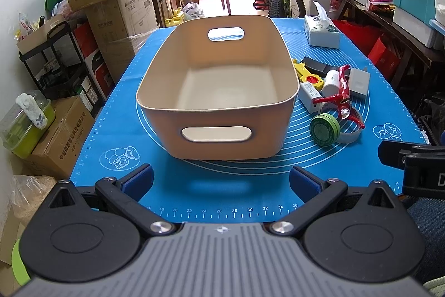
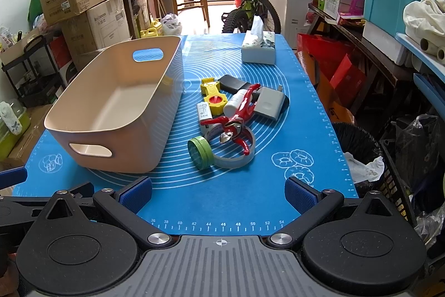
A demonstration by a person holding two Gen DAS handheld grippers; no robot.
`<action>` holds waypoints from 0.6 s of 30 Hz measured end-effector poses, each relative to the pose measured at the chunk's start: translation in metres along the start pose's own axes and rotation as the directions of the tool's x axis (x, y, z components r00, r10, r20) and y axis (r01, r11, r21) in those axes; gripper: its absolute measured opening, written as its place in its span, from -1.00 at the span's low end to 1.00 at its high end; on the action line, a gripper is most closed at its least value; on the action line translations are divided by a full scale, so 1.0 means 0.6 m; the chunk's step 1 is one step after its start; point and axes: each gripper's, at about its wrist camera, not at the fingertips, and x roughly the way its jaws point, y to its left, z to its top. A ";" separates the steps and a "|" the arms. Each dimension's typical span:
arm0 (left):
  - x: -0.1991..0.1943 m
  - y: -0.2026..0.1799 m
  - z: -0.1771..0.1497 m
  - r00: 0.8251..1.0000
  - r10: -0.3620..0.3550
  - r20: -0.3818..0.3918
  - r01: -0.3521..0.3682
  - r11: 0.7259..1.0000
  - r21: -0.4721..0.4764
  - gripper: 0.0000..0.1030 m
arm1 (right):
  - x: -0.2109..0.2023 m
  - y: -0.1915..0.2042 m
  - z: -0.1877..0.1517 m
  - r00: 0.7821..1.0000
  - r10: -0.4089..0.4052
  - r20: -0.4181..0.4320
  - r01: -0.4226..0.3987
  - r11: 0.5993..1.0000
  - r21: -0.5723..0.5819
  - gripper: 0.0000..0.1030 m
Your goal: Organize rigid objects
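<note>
Step 1, nothing binned — both tongs, left [image 1: 221, 180] and right [image 2: 218, 192], spread and empty; next, right reaches the pile [image 2: 236, 116] beside the bin [image 2: 111, 113].

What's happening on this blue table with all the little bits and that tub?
A person holds two open grippers, left and right, over a blue mat, gripping nothing. The beige bin sits empty. Beside it lies a pile: red figure, green tin, yellow tool.
</note>
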 end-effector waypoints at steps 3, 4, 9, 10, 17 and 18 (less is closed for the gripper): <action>0.000 0.000 0.000 1.000 0.001 0.001 -0.001 1.000 0.003 0.99 | 0.000 0.000 0.000 1.000 0.000 0.001 0.000 1.000 0.000 0.95; 0.000 0.000 0.000 1.000 0.001 0.001 -0.001 1.000 0.004 0.99 | 0.000 0.000 0.000 1.000 0.001 0.001 -0.001 1.000 0.001 0.96; 0.005 -0.002 -0.013 1.000 0.001 -0.002 -0.001 1.000 0.005 0.99 | 0.000 -0.002 -0.001 1.000 0.009 -0.001 -0.009 1.000 0.012 0.95; 0.006 -0.002 -0.012 1.000 0.002 -0.002 -0.002 1.000 0.006 0.99 | 0.003 -0.003 -0.001 1.000 0.011 -0.001 -0.011 1.000 0.015 0.96; 0.002 -0.011 -0.002 1.000 0.007 -0.003 -0.007 1.000 0.017 0.99 | 0.005 -0.005 0.001 1.000 0.016 -0.003 -0.015 1.000 0.020 0.96; 0.002 -0.011 -0.002 1.000 0.007 -0.003 -0.007 1.000 0.017 0.99 | 0.003 -0.012 0.000 1.000 0.016 -0.004 -0.015 1.000 0.020 0.95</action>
